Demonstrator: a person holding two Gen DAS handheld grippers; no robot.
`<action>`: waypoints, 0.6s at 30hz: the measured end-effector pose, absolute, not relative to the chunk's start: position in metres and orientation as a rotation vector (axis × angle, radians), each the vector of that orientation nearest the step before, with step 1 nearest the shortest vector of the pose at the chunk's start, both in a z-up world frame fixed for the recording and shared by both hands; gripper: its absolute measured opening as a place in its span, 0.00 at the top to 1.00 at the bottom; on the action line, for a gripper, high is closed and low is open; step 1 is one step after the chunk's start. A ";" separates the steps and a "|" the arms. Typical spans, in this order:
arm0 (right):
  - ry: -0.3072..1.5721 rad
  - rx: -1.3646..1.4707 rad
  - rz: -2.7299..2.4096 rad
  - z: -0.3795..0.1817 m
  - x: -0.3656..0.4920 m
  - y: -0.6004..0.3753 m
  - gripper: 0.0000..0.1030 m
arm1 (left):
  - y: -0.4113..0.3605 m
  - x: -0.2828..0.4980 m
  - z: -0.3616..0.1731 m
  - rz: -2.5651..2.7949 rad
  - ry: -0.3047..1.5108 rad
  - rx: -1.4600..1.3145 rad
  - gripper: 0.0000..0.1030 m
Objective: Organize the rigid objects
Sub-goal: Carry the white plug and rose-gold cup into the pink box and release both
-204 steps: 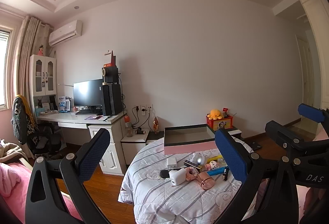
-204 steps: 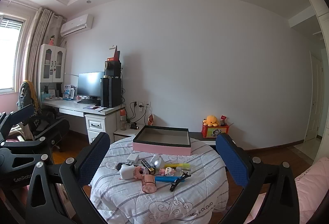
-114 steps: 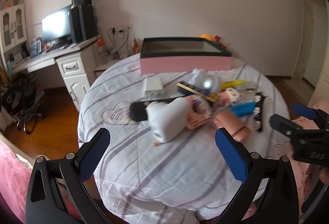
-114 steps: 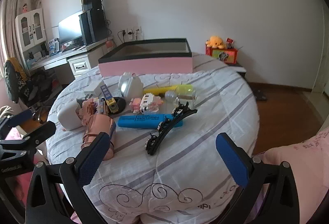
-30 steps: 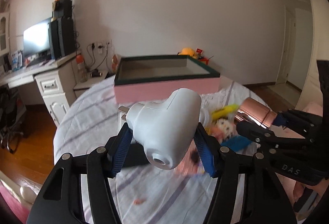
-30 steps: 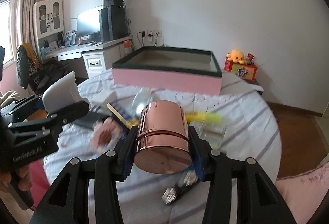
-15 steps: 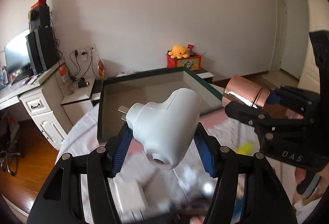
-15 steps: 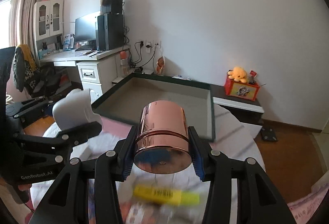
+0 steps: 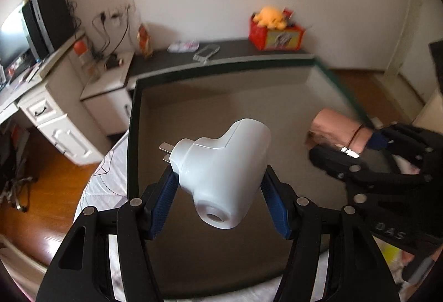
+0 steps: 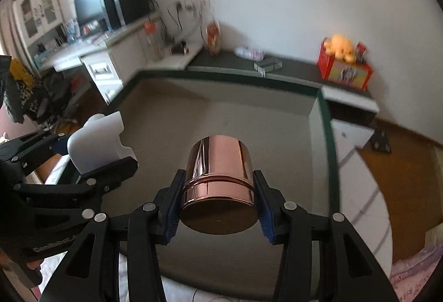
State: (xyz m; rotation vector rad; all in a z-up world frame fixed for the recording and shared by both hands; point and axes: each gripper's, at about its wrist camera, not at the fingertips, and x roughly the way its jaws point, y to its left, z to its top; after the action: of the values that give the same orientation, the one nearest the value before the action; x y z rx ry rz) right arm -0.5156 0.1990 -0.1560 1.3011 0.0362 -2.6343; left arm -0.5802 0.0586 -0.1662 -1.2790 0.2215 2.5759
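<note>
Two loads hang over the open box [image 9: 210,97], whose bare floor fills the middle of both views. The left gripper [image 9: 220,199] has its fingers [image 9: 163,199] clamped on the sides of a white plug adapter [image 9: 221,172], prongs pointing to the upper left of the frame. The right gripper [image 10: 218,208] is clamped on a copper tin [image 10: 220,174], lying along the fingers with its flat end toward the camera. Both things sit straight below their fingers' line into the box, so I judge lowering and letting go comes next. The left view shows the tin blurred at mid-right, near the box's right wall; the right view shows the adapter at left, near the left rim [image 10: 124,91].
</note>
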 end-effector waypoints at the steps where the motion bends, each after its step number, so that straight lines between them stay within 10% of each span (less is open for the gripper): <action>1: 0.051 1.324 -2.628 -0.159 -0.520 0.198 0.53 | 0.061 -0.586 -0.172 2.583 0.241 -1.307 0.40; 10: -0.005 1.381 -2.588 -0.167 -0.538 0.201 0.53 | 0.067 -0.597 -0.185 2.602 0.273 -1.395 0.36; 14: -0.051 1.323 -2.593 -0.160 -0.537 0.202 0.19 | 0.067 -0.591 -0.178 2.593 0.284 -1.326 0.10; 18: -0.006 1.210 -2.629 -0.142 -0.521 0.194 0.19 | 0.064 -0.575 -0.160 2.624 0.276 -1.217 0.08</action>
State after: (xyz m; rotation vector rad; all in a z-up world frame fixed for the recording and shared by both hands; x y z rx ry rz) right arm -0.5214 0.1942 -0.1418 1.2104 -0.0064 -2.6293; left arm -0.5754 0.0640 -0.1604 -1.2172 0.2757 2.6235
